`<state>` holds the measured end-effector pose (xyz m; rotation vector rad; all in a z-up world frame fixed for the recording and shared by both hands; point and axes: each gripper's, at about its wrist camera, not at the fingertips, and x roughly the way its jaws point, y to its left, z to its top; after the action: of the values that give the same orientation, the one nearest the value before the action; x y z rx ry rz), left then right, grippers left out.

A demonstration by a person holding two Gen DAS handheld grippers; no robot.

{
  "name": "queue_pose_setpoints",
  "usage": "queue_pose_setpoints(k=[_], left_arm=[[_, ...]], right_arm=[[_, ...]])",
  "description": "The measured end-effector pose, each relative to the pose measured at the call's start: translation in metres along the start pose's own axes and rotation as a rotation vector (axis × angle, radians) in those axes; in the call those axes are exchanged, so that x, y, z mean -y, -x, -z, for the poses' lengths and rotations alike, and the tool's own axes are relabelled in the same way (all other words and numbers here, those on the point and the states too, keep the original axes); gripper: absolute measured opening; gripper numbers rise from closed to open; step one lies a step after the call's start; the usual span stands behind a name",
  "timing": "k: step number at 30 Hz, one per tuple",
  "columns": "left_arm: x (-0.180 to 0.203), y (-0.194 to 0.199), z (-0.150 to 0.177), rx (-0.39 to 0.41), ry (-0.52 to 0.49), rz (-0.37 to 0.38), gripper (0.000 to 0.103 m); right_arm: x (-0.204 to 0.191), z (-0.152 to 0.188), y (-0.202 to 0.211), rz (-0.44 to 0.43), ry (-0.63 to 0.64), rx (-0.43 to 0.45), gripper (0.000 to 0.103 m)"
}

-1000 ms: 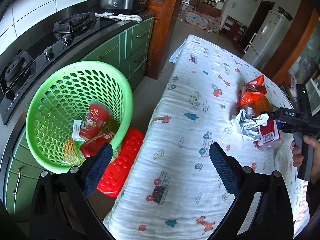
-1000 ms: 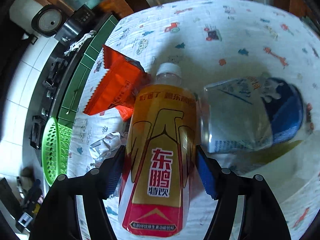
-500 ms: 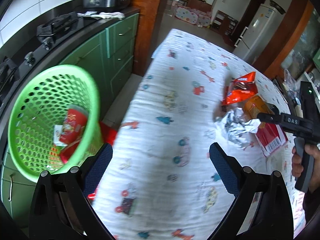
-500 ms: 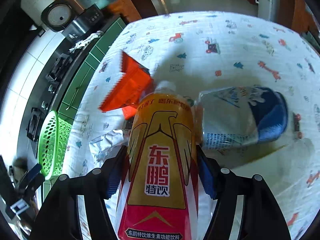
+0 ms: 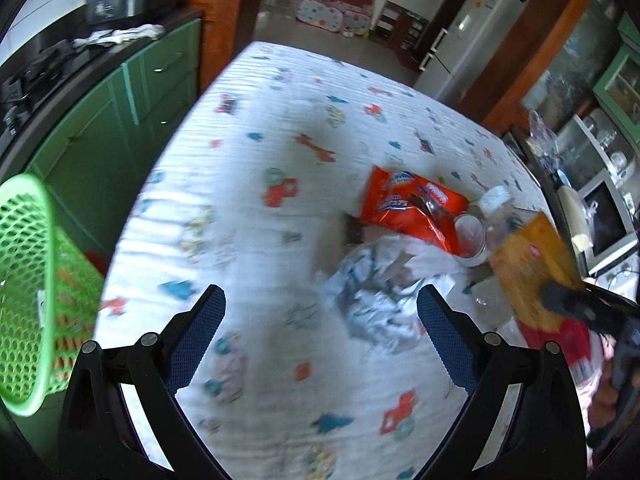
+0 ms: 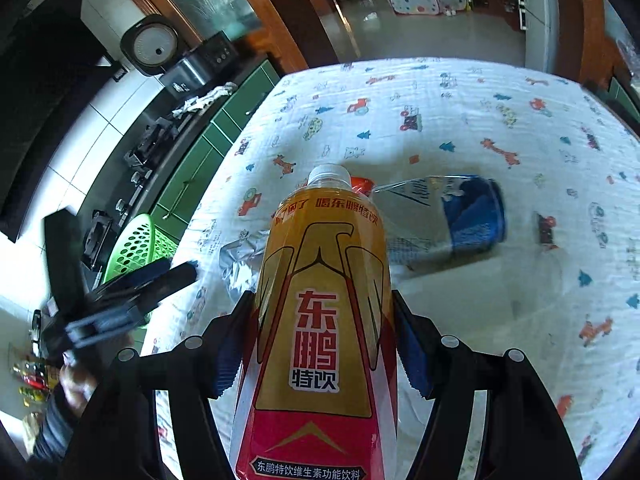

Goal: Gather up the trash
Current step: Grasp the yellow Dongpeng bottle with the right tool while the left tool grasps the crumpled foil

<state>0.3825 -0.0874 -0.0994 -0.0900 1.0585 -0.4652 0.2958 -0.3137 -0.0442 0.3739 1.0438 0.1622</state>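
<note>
My right gripper [image 6: 324,328] is shut on a yellow and red drink bottle [image 6: 320,300] and holds it above the table; the bottle also shows in the left wrist view [image 5: 532,268]. My left gripper [image 5: 320,320] is open and empty above the cartoon tablecloth [image 5: 248,200], with crumpled silver foil [image 5: 372,300] just ahead of it. An orange snack bag [image 5: 408,208] and a clear bottle with a blue label [image 6: 448,216] lie on the cloth. The green basket [image 5: 24,292] stands off the table's left edge.
Green kitchen cabinets [image 5: 120,120] and a black counter with a stove [image 6: 152,148] run along the left. A fridge [image 5: 468,48] stands beyond the table's far end. Shelves with a small screen [image 5: 604,220] are on the right.
My left gripper has swung right from the basket toward the foil and snack bag. My right gripper has lifted the drink bottle off the table.
</note>
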Motion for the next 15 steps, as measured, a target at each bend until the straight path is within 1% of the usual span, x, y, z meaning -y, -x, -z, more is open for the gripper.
queue_pose_setpoints(k=[4,5,7,9,10,11,12,13,14,15], left_arm=[[0.018,-0.023,-0.006,-0.037,-0.04,0.005,0.094],[0.021,-0.027,-0.006,-0.041,-0.047,0.004,0.092],[0.027,-0.034,-0.006,-0.055,-0.057,0.01,0.092],[0.03,-0.04,-0.006,-0.065,-0.053,0.028,0.089],[0.032,-0.043,-0.006,-0.072,-0.057,0.038,0.083],[0.035,-0.045,-0.005,-0.079,-0.068,0.034,0.075],[0.038,-0.048,-0.005,-0.087,-0.079,0.031,0.07],[0.04,-0.049,-0.004,-0.094,-0.083,0.038,0.063],[0.041,-0.05,-0.002,-0.098,-0.087,0.045,0.057],[0.042,-0.051,0.0,-0.097,-0.095,0.044,0.057]], right_arm=[[0.0,0.009,0.017,0.026,0.032,0.023,0.063],[0.001,0.011,0.021,0.032,0.036,0.027,0.063],[0.005,0.014,0.026,0.029,0.034,0.031,0.064],[0.008,0.017,0.03,0.03,0.029,0.034,0.063],[0.009,0.018,0.031,0.031,0.028,0.035,0.063],[0.01,0.02,0.031,0.031,0.026,0.035,0.063],[0.011,0.021,0.032,0.032,0.024,0.034,0.064],[0.012,0.022,0.032,0.033,0.022,0.033,0.063],[0.013,0.022,0.032,0.034,0.022,0.033,0.064],[0.013,0.023,0.033,0.036,0.021,0.032,0.063]])
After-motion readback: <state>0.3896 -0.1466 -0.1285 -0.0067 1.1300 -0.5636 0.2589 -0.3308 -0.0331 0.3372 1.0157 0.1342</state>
